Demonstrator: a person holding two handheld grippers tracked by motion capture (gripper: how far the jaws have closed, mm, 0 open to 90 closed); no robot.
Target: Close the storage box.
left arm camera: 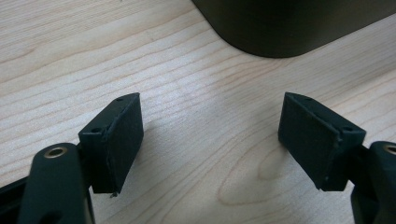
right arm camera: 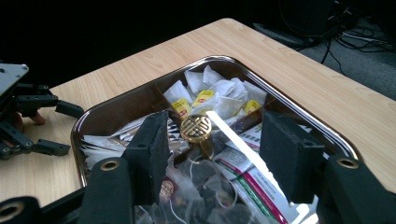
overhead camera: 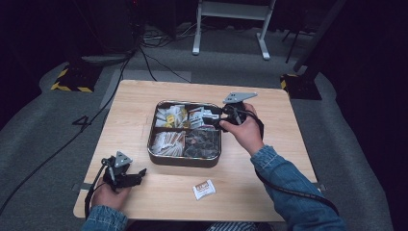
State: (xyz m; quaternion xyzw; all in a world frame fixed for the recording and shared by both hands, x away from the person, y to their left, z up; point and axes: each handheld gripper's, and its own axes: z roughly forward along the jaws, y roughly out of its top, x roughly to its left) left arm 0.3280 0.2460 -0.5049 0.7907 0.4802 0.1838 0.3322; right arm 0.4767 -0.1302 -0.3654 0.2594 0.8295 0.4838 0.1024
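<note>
A light wooden table [overhead camera: 144, 103] fills the middle of the high view, with dark carpet and cables around it. At its centre sits a square metal tray [overhead camera: 185, 161] split into four compartments: white tea bags with yellow tags in the far-left one, printed packets in the far-right, pale sachets in the near-left, dark clear-wrapped packets in the near-right. A small brass knob [right arm camera: 195, 127] rises where the dividers cross.

The right gripper [overhead camera: 214, 117] reaches in from the tray's right edge and hangs over the far-right compartment. In its own view the jaws stand partly open with nothing between the pads — packets lie below, untouched. The left gripper [overhead camera: 141, 173] rests near the table's front-left corner, well apart from the tray's contents; its jaws are wide open and empty over bare wood, the tray's dark rounded corner just ahead.

One loose sachet [overhead camera: 204, 188], white with red print, lies alone near the table's front edge, in front of the tray.

As a judgement: the work looks like sorting sachets into the tray. Most sit in compartments already; the lone sachet at the front edge seems to be what remains — neither gripper is near it.
</note>
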